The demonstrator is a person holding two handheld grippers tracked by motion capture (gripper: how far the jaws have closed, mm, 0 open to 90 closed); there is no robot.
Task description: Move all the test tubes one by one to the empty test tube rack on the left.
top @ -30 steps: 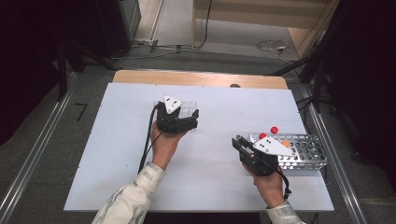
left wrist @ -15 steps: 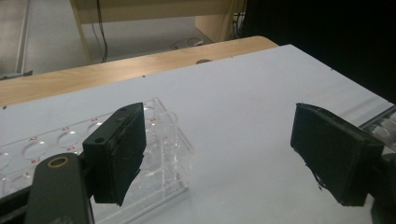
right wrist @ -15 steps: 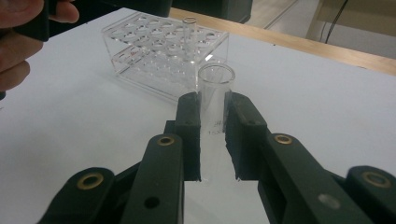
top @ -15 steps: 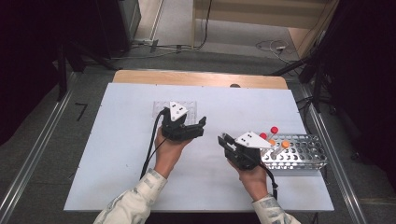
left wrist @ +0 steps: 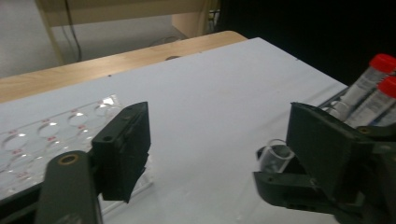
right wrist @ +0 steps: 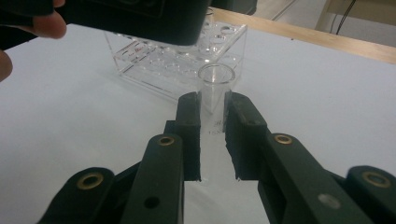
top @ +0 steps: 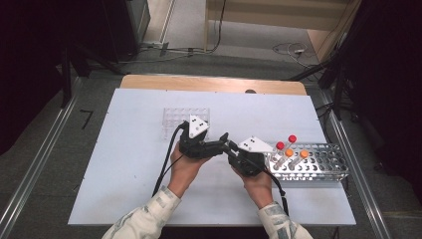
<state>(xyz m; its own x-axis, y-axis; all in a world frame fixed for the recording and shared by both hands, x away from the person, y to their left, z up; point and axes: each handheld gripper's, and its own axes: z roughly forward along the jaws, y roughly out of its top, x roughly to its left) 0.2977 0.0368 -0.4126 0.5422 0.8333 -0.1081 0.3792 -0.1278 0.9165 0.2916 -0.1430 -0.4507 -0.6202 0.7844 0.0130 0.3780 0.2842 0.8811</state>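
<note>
Right gripper (right wrist: 210, 140) clamps open clear tube (right wrist: 214, 88) upright, mid-table, left of metal rack (top: 323, 162). Left gripper (left wrist: 215, 154) jaws apart, just been closing, nothing between. Step: handover or carry toward far clear rack (right wrist: 182, 65). Next: left jaws must line up around tube.

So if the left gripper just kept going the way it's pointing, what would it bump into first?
Most likely the clear open tube held in the right gripper. The left gripper points straight at it, jaws open and just closing in, nothing gripped yet. Depth is hard to judge.
</note>
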